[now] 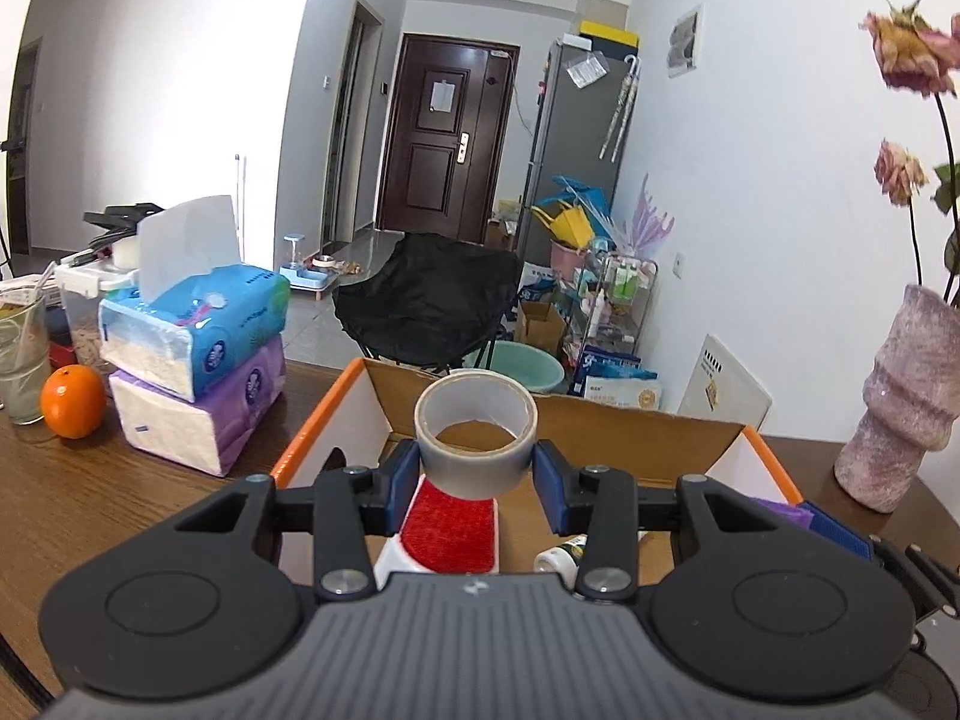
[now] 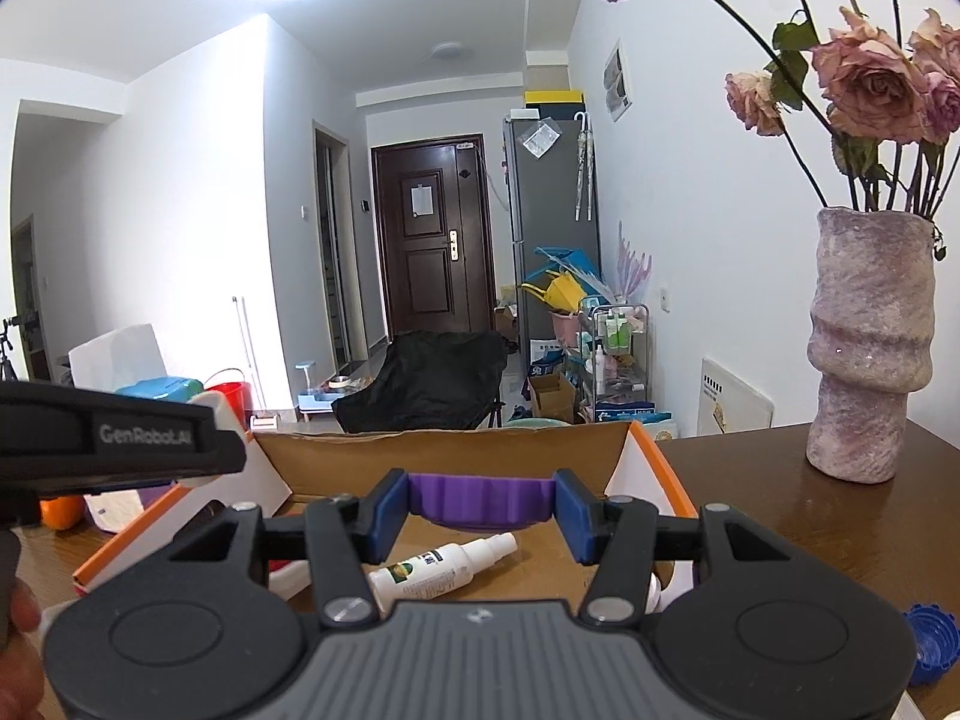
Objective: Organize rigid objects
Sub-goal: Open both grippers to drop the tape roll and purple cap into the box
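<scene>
Two grippers hang over an open cardboard box [image 1: 600,420] with orange edges, which stands on a dark wooden tabletop [image 1: 120,480]. The left gripper [image 1: 476,468] has its blue fingers [image 1: 403,480] closed on a roll of grey tape [image 1: 476,438], held with its hole facing up above the near part of the box. The right gripper [image 2: 480,507] clamps a purple ribbed plastic piece [image 2: 480,501] between its fingers [image 2: 573,516], also above the box. Inside the box lie a white spray bottle [image 2: 441,570] on its side and a red-and-white item [image 1: 447,534] to the left of it; what that item is cannot be told. Left of the box sit two stacked tissue packs [image 1: 192,360], an orange [image 1: 72,401] and a glass [image 1: 21,360]. To the right stands a mottled purple vase [image 2: 864,348] of dried roses, with a blue cap [image 2: 933,642] on the near right tabletop.
</scene>
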`<state>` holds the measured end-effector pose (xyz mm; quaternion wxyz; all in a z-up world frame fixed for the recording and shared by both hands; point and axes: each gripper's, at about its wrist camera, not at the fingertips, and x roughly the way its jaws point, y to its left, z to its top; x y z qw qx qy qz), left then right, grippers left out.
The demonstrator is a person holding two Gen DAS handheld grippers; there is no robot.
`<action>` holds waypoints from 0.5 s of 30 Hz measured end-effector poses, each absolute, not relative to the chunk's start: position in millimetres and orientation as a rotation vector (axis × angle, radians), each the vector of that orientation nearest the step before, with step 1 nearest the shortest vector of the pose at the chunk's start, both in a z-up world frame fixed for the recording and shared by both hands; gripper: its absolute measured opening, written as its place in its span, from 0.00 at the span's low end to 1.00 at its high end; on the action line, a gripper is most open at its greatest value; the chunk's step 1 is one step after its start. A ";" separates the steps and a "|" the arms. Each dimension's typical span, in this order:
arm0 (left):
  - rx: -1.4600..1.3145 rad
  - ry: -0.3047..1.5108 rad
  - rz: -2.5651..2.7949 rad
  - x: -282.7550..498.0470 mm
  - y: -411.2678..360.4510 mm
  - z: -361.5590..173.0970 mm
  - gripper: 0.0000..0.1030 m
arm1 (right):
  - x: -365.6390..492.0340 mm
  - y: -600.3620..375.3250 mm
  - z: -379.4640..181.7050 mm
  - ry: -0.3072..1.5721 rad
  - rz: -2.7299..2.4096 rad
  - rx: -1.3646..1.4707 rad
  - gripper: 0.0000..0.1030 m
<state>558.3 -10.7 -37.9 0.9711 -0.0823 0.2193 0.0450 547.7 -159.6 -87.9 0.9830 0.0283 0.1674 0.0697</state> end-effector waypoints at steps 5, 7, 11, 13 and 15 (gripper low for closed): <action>-0.155 0.457 0.091 569.6 -10.4 -40.7 0.41 | 552.6 -155.7 -91.8 0.344 0.135 0.034 0.50; -0.147 0.476 0.095 575.2 -9.8 -43.5 0.41 | 554.3 -155.1 -93.7 0.351 0.131 0.029 0.50; -0.138 0.516 0.094 583.2 -8.8 -47.7 0.43 | 558.9 -154.5 -95.5 0.367 0.123 0.017 0.51; -0.148 0.519 0.094 583.6 -5.8 -49.1 0.61 | 560.2 -154.2 -96.9 0.377 0.120 0.008 0.51; -0.156 0.510 0.111 581.8 -3.4 -48.4 0.85 | 560.4 -154.3 -97.9 0.380 0.122 -0.003 0.59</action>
